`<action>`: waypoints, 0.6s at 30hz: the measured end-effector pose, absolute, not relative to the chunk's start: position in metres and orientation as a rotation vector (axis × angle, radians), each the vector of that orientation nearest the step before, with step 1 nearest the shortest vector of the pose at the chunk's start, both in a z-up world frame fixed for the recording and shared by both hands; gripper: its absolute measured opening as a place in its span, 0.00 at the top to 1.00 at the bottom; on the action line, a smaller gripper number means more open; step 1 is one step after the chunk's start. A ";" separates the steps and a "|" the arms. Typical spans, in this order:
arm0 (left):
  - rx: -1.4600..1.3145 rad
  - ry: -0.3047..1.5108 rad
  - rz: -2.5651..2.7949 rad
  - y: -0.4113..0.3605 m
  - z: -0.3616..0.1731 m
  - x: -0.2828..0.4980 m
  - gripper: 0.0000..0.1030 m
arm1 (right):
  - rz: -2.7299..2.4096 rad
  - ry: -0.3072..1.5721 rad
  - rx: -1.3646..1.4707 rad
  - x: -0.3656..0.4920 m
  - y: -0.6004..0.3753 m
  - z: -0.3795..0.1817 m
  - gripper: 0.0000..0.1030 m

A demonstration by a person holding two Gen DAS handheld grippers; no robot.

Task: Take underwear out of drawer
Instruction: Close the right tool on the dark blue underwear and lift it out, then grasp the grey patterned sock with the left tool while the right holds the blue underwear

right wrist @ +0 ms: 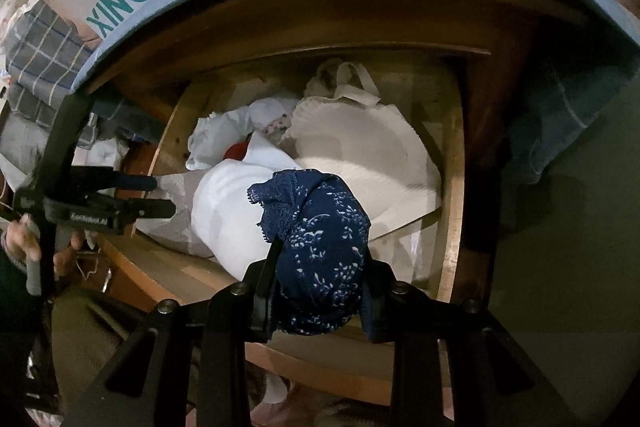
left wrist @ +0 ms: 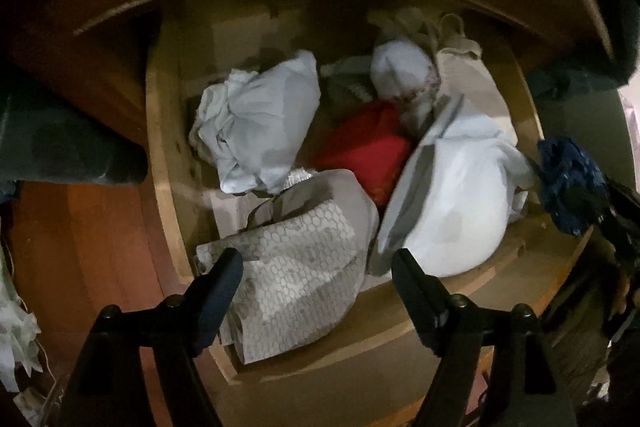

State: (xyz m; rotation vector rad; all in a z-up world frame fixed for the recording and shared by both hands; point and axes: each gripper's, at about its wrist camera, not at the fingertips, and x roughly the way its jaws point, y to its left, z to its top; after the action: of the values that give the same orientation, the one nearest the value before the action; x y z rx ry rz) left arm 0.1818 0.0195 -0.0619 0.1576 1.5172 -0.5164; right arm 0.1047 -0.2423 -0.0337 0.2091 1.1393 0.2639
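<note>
Navy floral underwear (right wrist: 324,259) sits bunched nearest the lens, clenched between the right tongs (right wrist: 320,291) above the front edge of the open wooden drawer (right wrist: 452,187). Inside lie a white bundle (right wrist: 228,211), a cream garment (right wrist: 360,147) and something red (left wrist: 364,147), perhaps folded cloth. Over a grey honeycomb-patterned piece (left wrist: 296,267), the left tongs (left wrist: 318,267) hang released and spread wide.
</note>
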 end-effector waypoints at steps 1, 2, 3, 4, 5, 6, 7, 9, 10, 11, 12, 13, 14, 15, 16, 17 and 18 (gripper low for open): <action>0.164 1.530 -0.518 0.018 -0.065 0.185 0.23 | 0.266 1.138 0.211 0.104 -0.242 -0.034 0.72; 0.173 1.532 -0.513 0.017 -0.068 0.187 0.23 | 0.264 1.139 0.213 0.104 -0.243 -0.034 0.72; 0.179 1.535 -0.512 0.016 -0.070 0.188 0.23 | 0.265 1.141 0.216 0.105 -0.242 -0.035 0.72; 0.188 1.544 -0.513 0.015 -0.073 0.188 0.23 | 0.268 1.144 0.218 0.105 -0.242 -0.035 0.72; 0.205 1.559 -0.514 0.013 -0.077 0.189 0.23 | 0.267 1.145 0.219 0.105 -0.242 -0.035 0.72; 0.230 1.574 -0.515 0.011 -0.082 0.188 0.23 | 0.266 1.145 0.219 0.105 -0.242 -0.035 0.72; 0.242 1.577 -0.515 0.009 -0.085 0.189 0.23 | 0.272 1.145 0.222 0.105 -0.242 -0.035 0.72; 0.271 1.592 -0.519 0.005 -0.091 0.188 0.23 | 0.274 1.144 0.224 0.103 -0.243 -0.035 0.72; 0.279 1.599 -0.522 0.004 -0.094 0.187 0.23 | 0.275 1.145 0.227 0.103 -0.243 -0.035 0.71; 0.287 1.608 -0.521 0.002 -0.097 0.187 0.23 | 0.277 1.146 0.230 0.103 -0.243 -0.035 0.71; 0.299 1.613 -0.517 0.000 -0.100 0.186 0.23 | 0.277 1.146 0.231 0.103 -0.243 -0.035 0.71; 0.317 1.618 -0.517 -0.003 -0.103 0.185 0.23 | 0.278 1.146 0.232 0.103 -0.243 -0.035 0.71; 0.335 1.618 -0.516 -0.005 -0.105 0.184 0.23 | 0.280 1.146 0.232 0.103 -0.244 -0.035 0.71; 0.346 1.620 -0.509 -0.007 -0.108 0.184 0.23 | 0.281 1.146 0.233 0.103 -0.244 -0.035 0.71; 0.337 1.630 -0.497 -0.007 -0.110 0.186 0.23 | 0.280 1.146 0.233 0.103 -0.244 -0.036 0.71; 0.316 1.643 -0.486 -0.006 -0.111 0.188 0.23 | 0.281 1.146 0.234 0.103 -0.244 -0.036 0.71; 0.298 1.649 -0.476 -0.004 -0.112 0.190 0.23 | 0.283 1.146 0.235 0.103 -0.244 -0.036 0.71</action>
State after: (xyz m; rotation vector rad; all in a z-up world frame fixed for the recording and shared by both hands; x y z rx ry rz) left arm 0.1897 -0.0042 -0.1119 0.2982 1.6495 -0.4757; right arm 0.1035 -0.2440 -0.0358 0.2346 1.1463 0.2828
